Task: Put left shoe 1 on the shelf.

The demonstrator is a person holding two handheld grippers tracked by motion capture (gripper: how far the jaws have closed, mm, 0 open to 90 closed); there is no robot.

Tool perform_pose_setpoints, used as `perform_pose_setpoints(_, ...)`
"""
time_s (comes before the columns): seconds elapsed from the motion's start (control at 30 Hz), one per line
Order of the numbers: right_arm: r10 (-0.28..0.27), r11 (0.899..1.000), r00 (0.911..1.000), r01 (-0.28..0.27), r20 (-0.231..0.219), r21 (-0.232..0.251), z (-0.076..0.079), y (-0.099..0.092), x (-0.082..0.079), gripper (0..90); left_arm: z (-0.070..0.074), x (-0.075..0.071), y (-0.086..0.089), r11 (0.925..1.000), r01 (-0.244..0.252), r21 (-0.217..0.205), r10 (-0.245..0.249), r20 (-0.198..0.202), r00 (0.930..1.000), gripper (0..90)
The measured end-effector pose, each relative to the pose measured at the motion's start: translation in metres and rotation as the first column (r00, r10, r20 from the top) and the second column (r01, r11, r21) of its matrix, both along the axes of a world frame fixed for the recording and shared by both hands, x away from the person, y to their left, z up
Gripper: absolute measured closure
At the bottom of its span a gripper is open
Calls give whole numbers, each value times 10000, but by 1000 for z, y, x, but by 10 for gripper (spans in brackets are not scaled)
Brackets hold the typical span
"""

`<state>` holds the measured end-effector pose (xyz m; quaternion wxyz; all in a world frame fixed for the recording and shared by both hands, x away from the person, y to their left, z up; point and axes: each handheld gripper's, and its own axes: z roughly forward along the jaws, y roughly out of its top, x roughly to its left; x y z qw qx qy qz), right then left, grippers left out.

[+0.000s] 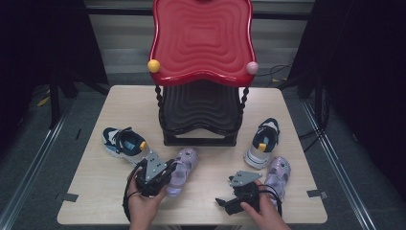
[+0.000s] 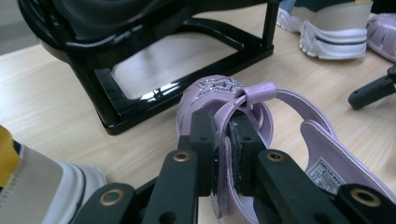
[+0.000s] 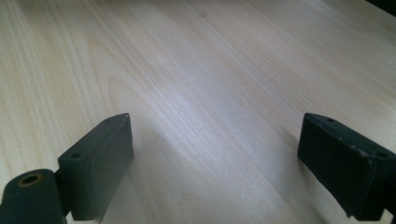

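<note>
A lilac sandal (image 1: pixel 182 168) with a glittery star on its toe (image 2: pixel 211 89) lies on the table in front of the shoe rack. My left gripper (image 1: pixel 168 175) comes at it from the left. In the left gripper view that gripper (image 2: pixel 225 137) is shut on the sandal's side wall, one black jaw inside the shoe and one outside. My right gripper (image 1: pixel 223 203) rests near the table's front edge, pointing left. It stands open (image 3: pixel 215 156) over bare wood with nothing between its jaws.
A two-tier rack stands at the back, with a red top shelf (image 1: pixel 201 38) and a black lower shelf (image 1: pixel 201 108). A second lilac sandal (image 1: pixel 278 173) and a sneaker (image 1: pixel 262 143) lie at the right. Another sneaker (image 1: pixel 125 143) lies at the left.
</note>
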<state>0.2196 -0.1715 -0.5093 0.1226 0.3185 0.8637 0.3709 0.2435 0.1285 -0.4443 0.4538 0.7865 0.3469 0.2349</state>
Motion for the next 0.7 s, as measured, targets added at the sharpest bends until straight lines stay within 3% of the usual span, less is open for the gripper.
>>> perform_pose_setpoints(0.7,-7,10000,10000,7,2,1,0,0,0,98,45,2,0,9961,-153,-868,251,1125,9933,823)
